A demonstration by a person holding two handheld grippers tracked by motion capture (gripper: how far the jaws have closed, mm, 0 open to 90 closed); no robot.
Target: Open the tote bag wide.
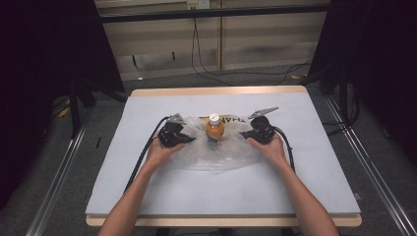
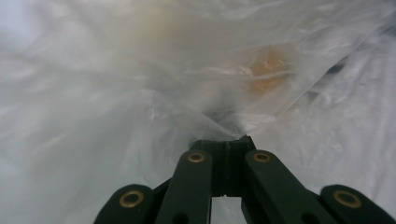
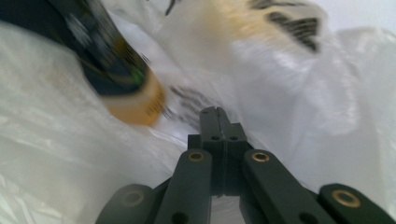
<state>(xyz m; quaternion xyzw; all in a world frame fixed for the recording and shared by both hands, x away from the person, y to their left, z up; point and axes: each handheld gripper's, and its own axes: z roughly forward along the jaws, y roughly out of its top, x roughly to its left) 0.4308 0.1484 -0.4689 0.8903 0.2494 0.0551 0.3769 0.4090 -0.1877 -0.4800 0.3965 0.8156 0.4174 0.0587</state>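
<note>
Both forearms reach in from the table's (image 1: 147, 206) near edge, hands low. The left gripper (image 1: 183, 139) and right gripper (image 1: 247, 135), jaws pressed together, pinch the clear plastic bag (image 1: 216, 160) mid-table; between them the orange bottle (image 1: 215, 127) stands upright.
</note>
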